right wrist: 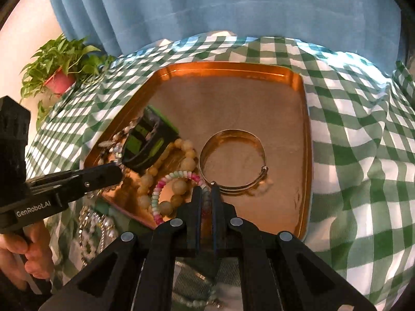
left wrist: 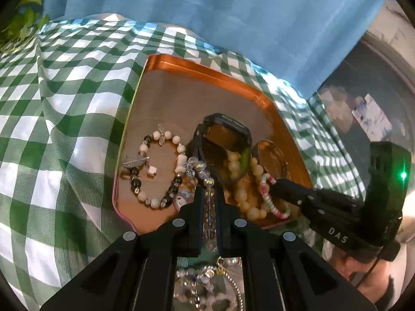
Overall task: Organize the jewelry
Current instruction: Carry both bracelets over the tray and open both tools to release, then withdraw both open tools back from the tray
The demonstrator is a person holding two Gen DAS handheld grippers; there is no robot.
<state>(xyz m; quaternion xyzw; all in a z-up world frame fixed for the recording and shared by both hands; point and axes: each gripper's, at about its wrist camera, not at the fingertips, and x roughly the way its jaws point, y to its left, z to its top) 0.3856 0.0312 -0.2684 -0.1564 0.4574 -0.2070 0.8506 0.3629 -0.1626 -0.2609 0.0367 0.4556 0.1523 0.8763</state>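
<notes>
Jewelry in copper tray [right wrist: 298, 83], both grippers closed on bracelets.
Left gripper [left wrist: 209, 194] pinches the clear bead bracelet [left wrist: 205, 173]; right gripper [right wrist: 206, 191] pinches the pink-and-white bracelet [right wrist: 179, 176], near edge, likely for placing.

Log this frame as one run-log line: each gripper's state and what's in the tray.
left gripper: shut on clear bead bracelet | right gripper: shut on pink-and-white bead bracelet | copper tray: gold bangle, black watch
</notes>
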